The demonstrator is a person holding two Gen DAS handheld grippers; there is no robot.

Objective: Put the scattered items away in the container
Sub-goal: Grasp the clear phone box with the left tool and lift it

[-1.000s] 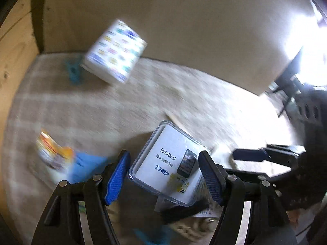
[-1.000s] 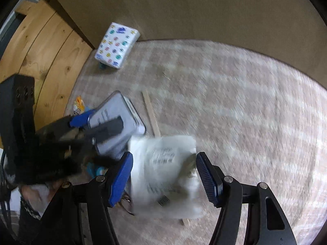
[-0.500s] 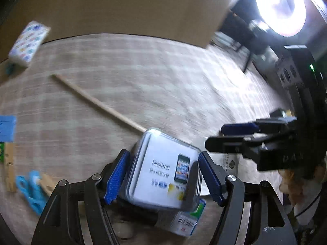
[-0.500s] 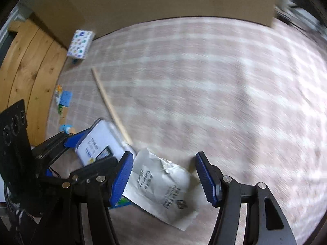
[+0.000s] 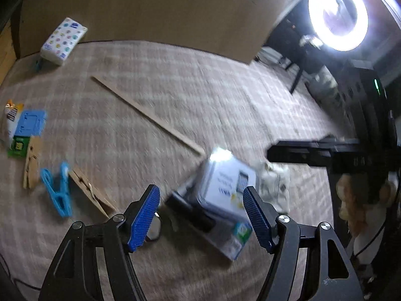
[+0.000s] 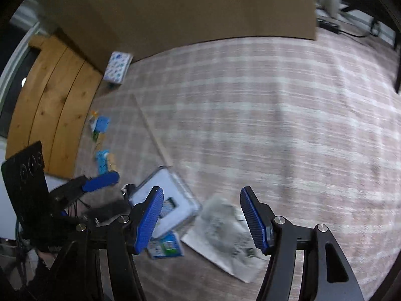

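Note:
My left gripper point(image 5: 200, 217) is open above the carpet. Just beyond its fingertips, near the right pad, a clear plastic box with a white card point(image 5: 225, 183) lies tilted and blurred on a blue-green packet point(image 5: 240, 233); the pads do not press on it. My right gripper point(image 6: 201, 219) is also open, with a crumpled white paper bag point(image 6: 225, 235) on the carpet under its gap, untouched. The right wrist view shows the clear box point(image 6: 163, 195) by the left pad, with the left gripper's blue finger point(image 6: 100, 180) beside it. No container is clearly in view.
Scattered on the carpet are a long wooden stick point(image 5: 147, 113), a patterned tissue pack point(image 5: 64, 41), a blue clip point(image 5: 57, 188), wooden clothespins point(image 5: 31, 165), a blue card point(image 5: 30, 123) and small packets. A brown cardboard panel point(image 5: 175, 7) stands behind; a ring light point(image 5: 338, 12) glares at right.
Both views have swept sideways across the carpet. The clear box filled the left gripper's gap half a second ago and now looks smaller and farther off. The white bag stays under the right gripper.

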